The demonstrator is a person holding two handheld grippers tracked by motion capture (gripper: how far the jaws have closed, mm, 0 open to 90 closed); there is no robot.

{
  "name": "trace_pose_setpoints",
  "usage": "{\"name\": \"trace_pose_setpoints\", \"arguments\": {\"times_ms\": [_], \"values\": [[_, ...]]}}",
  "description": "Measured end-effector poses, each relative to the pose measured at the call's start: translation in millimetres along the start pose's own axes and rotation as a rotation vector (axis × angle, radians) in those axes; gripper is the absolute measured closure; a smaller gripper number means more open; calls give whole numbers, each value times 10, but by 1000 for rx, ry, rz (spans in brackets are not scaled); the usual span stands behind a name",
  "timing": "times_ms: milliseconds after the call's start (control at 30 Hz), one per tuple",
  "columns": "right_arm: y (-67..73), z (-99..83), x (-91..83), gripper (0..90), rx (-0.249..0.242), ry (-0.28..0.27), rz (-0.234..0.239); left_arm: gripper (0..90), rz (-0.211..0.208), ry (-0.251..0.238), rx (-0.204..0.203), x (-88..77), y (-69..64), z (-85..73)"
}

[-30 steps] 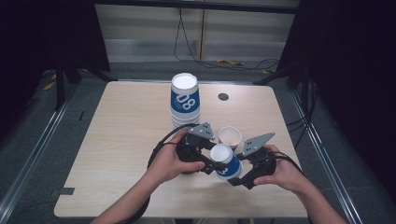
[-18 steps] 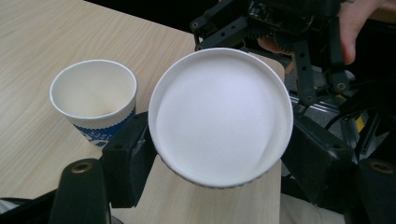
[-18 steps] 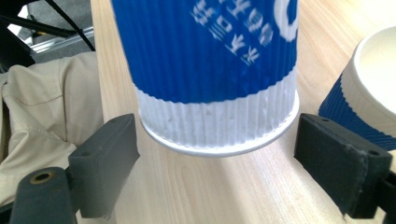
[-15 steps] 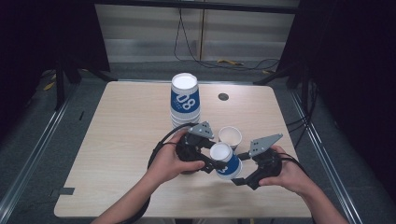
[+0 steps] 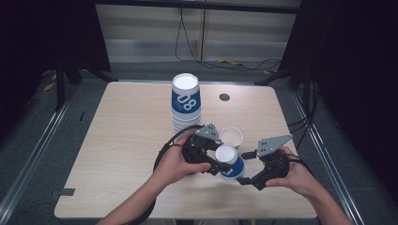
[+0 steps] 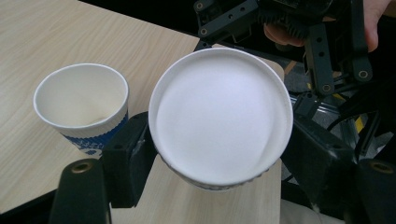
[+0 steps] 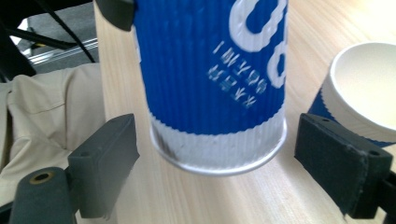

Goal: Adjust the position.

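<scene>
- A light wooden table (image 5: 126, 140) with rounded corners stands on a grey floor (image 5: 42, 140).
- Dark curtains (image 5: 42, 33) hang at both sides.
- A pale panelled wall (image 5: 150, 33) lies behind, with cables (image 5: 225, 61) trailing along its foot.

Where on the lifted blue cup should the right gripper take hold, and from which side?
On the lower ribbed wall of the cup, just above its white base band, coming in from below. The left gripper clamps the rim end, so only the bottom is free. The cup's base faces the right gripper, whose open jaws straddle it without touching. The wall narrows toward the base, so probably close gently.
</scene>
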State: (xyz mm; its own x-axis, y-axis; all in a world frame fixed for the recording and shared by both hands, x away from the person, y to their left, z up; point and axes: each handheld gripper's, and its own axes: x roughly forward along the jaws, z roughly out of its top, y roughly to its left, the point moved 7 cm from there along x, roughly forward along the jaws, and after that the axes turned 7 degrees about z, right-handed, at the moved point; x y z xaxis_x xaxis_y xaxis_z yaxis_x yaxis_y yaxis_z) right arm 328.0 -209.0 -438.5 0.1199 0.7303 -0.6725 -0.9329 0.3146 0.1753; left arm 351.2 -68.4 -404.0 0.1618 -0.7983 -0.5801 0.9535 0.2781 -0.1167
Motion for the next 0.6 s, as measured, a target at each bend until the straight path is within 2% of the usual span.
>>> {"name": "trace_pose_setpoints", "arguments": {"times_ms": [400,600], "values": [[-14,-20,69,126,18,-26,-2,290,-12,-26,-8,43,-50,73],[-18,-36,139,132,15,-22,5,291,-10,-31,-16,38,-35,47]]}}
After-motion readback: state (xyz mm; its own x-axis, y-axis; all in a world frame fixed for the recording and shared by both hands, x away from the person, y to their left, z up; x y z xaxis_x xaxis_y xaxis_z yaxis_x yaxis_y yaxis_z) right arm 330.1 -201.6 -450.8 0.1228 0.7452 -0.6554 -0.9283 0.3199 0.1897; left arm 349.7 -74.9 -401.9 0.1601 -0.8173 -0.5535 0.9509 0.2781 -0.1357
